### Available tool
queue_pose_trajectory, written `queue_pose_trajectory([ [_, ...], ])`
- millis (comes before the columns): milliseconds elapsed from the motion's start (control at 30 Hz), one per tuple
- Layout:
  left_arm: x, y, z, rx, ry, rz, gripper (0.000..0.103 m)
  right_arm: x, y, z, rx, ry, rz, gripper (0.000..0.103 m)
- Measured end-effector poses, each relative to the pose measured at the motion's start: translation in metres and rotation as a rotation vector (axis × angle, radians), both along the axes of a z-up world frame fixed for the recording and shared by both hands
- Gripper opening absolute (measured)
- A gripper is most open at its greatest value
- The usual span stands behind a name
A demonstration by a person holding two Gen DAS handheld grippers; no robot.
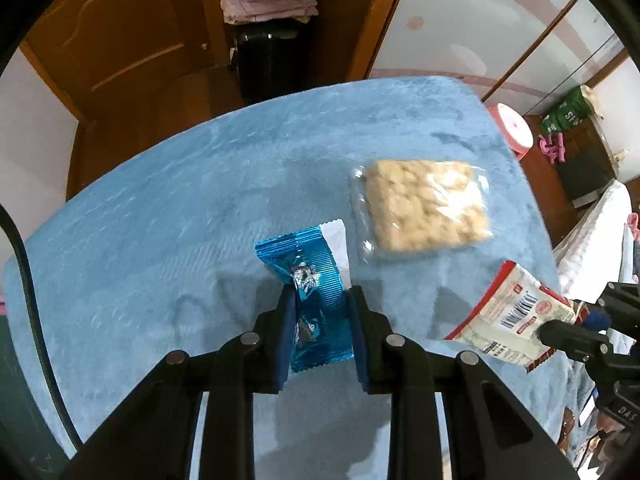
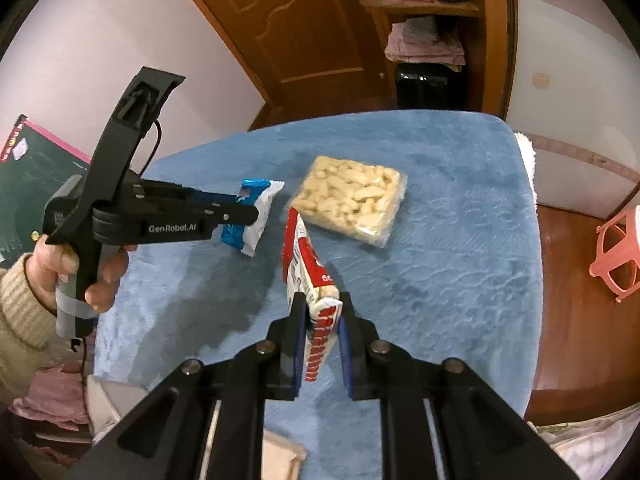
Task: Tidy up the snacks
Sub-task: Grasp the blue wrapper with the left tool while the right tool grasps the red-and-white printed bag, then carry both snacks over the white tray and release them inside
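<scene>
Slippage is the nearest worry: the left tongs (image 1: 318, 312) are clamped on the blue foil packet (image 1: 312, 280), but the pads pinch only its lower part, so most of the slick wrapper sticks out past the tips and could twist or slide free on a quick swing. The right tongs (image 2: 320, 320) are likewise closed on the red and white packet (image 2: 306, 264), held edge-on by one end with the rest standing out in front; a thin, crinkly pack gripped that way may droop, pivot or drop back onto the blue plush surface (image 2: 440, 280). The two packets look close to each other in the right wrist view, so crossing paths could knock one loose. Farther off, the clear bag of pale puffed snacks (image 1: 424, 204) lies flat on the surface, untouched; a careless set-down could land on it, crush its contents or shove it toward the far edge.
</scene>
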State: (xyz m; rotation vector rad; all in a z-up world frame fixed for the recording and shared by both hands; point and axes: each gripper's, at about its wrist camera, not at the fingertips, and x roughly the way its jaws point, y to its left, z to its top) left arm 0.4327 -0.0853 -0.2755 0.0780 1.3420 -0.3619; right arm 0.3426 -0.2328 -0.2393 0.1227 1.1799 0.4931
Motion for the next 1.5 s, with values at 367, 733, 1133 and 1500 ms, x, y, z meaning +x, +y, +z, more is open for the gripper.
queue_pose_trajectory([
  [367, -0.123, 0.0, 0.143, -0.034, -0.173, -0.069, 0.023, -0.07, 0.005, 0.098, 0.062, -0.144, 0.021, 0.014],
  [733, -0.285, 0.021, 0.232, -0.019, -0.323, 0.005, 0.024, -0.195, 0.009, 0.198, 0.063, -0.305, 0.033, 0.015],
  [1133, -0.403, 0.038, 0.221, -0.019, -0.314, 0.157, 0.024, -0.285, 0.011, 0.208, 0.074, -0.316, 0.042, 0.015],
  [1500, -0.439, 0.012, 0.161, 0.08, -0.279, 0.196, 0.024, -0.314, 0.013, 0.154, -0.017, -0.17, -0.029, 0.015],
])
